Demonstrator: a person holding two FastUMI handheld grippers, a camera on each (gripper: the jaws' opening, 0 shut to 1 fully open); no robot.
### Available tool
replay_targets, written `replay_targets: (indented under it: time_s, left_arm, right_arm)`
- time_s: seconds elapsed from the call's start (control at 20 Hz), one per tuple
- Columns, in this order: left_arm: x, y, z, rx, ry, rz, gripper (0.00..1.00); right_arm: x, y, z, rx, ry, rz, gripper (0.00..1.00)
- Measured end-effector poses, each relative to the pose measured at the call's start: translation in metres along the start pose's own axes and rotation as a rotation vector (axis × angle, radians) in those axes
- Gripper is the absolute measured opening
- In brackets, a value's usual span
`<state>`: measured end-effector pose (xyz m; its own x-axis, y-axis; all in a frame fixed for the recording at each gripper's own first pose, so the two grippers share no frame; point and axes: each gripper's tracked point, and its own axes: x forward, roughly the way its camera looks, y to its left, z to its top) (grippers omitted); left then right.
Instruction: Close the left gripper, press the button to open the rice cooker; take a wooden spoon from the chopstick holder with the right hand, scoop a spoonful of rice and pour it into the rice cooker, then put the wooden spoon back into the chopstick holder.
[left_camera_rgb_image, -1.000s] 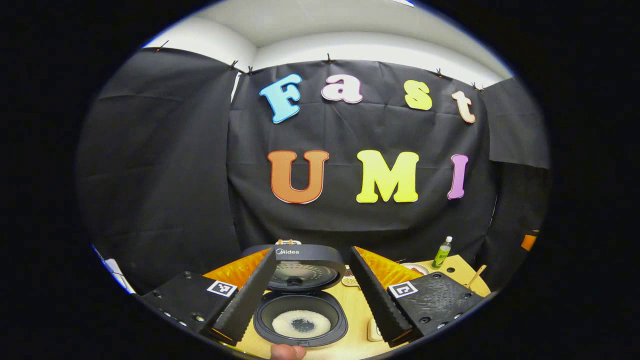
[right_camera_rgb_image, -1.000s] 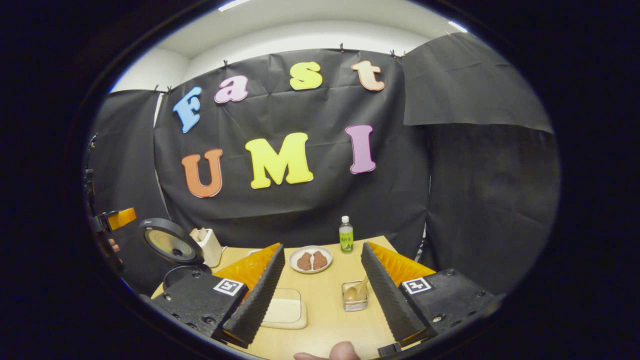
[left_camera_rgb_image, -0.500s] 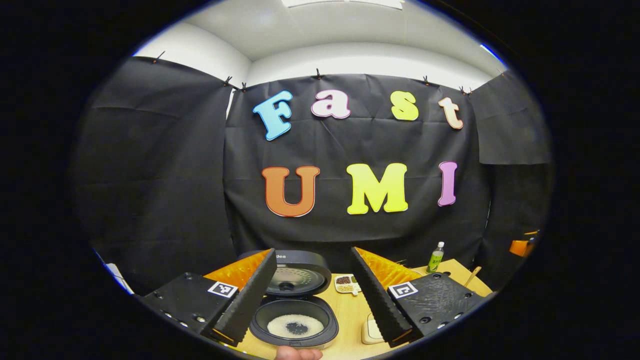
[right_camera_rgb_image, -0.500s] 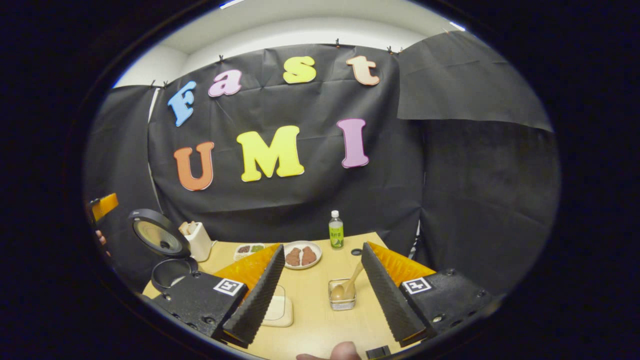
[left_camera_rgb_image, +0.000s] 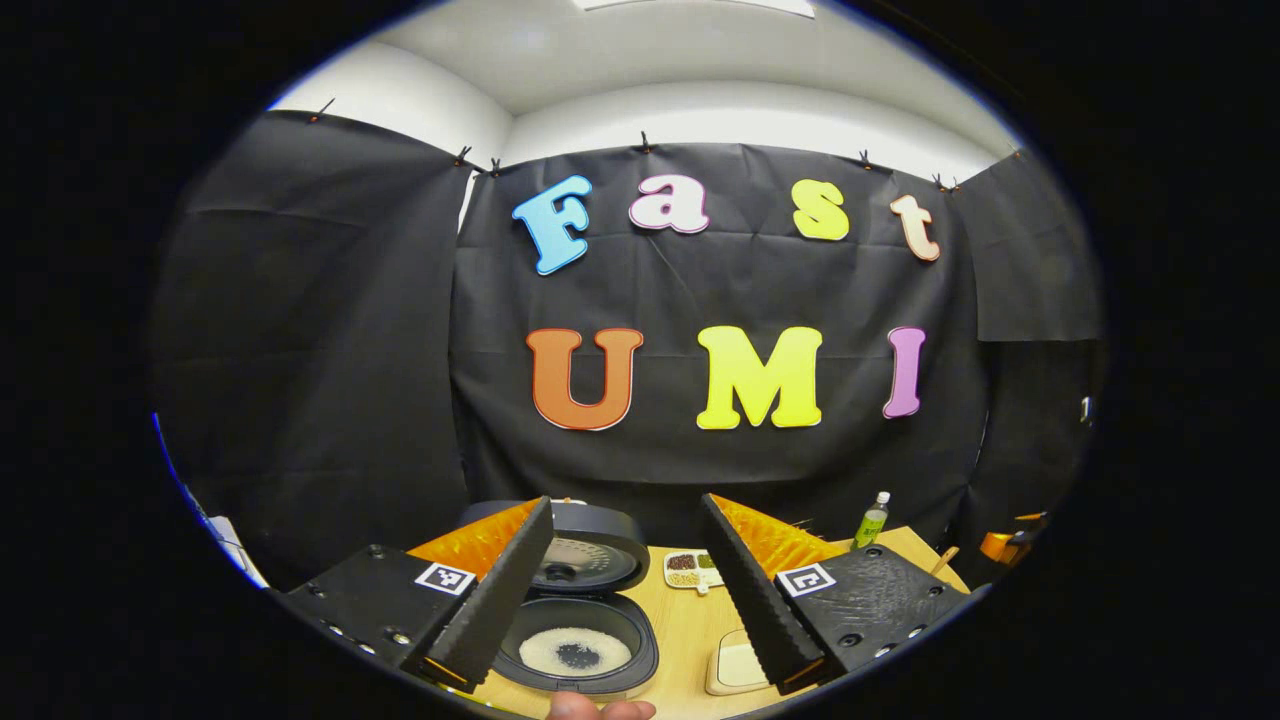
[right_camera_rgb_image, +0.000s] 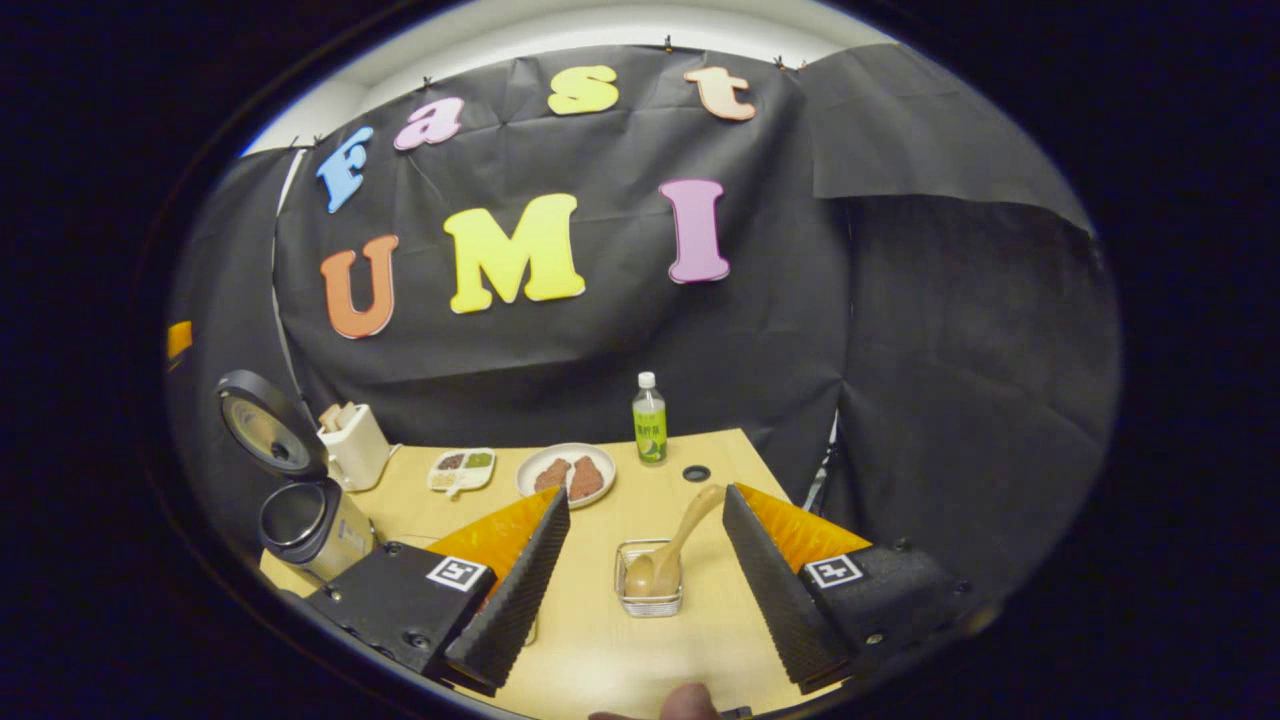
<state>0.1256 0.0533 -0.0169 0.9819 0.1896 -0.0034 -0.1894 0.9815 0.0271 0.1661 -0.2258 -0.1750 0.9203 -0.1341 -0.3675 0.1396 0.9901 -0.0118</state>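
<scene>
With the rice cooker (left_camera_rgb_image: 575, 640) lid up at lower centre, both grippers (left_camera_rgb_image: 625, 590) (right_camera_rgb_image: 640, 580) stood spread and empty — wooden spoon (right_camera_rgb_image: 672, 545) rested in its holder (right_camera_rgb_image: 648, 592), lower centre — apparently task end.

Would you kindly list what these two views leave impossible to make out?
- Left gripper view: rice cooker near rim and button, cut off by the bottom edge.
- Left gripper view: cream tray, partly behind a finger.
- Right gripper view: divided dish contents, too small.
- Right gripper view: cooker's pot interior, angled away.
</scene>
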Motion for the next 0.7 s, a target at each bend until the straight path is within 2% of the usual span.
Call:
replay_targets:
  time_s: [0.05, 0.1, 0.25, 0.3, 0.35, 0.5, 0.55, 0.6, 0.65, 0.7]
  left_arm:
    - [0.002, -0.002, -0.001, 0.001, 0.008, 0.007, 0.94]
    - [0.003, -0.004, -0.002, 0.001, 0.014, 0.016, 0.95]
    - [0.009, -0.009, -0.004, -0.004, 0.032, 0.05, 0.95]
    - [0.01, -0.011, -0.003, -0.006, 0.036, 0.061, 0.95]
    - [0.012, -0.014, -0.003, -0.011, 0.043, 0.07, 0.95]
    - [0.022, -0.02, -0.005, -0.027, 0.051, 0.098, 0.95]
    - [0.024, -0.023, -0.006, -0.028, 0.057, 0.102, 0.94]
    - [0.026, -0.025, -0.009, -0.025, 0.063, 0.106, 0.94]
    - [0.029, -0.028, -0.01, -0.019, 0.068, 0.111, 0.94]
    - [0.028, -0.029, -0.005, -0.012, 0.073, 0.114, 0.94]
  right_arm:
    - [0.012, -0.003, -0.006, -0.001, 0.012, 0.003, 0.96]
    - [0.026, -0.007, -0.013, -0.005, 0.032, 0.007, 1.0]
    - [0.065, -0.016, -0.038, 0.019, 0.11, 0.037, 1.0]
    - [0.078, -0.018, -0.045, 0.032, 0.13, 0.047, 0.97]
    - [0.091, -0.021, -0.054, 0.043, 0.158, 0.049, 1.0]
    - [0.127, -0.027, -0.082, 0.084, 0.247, 0.056, 0.94]
    - [0.135, -0.03, -0.091, 0.094, 0.274, 0.056, 0.87]
    - [0.144, -0.033, -0.099, 0.101, 0.297, 0.054, 0.89]
    - [0.15, -0.035, -0.106, 0.109, 0.318, 0.056, 0.87]
    - [0.155, -0.036, -0.111, 0.115, 0.332, 0.059, 0.79]
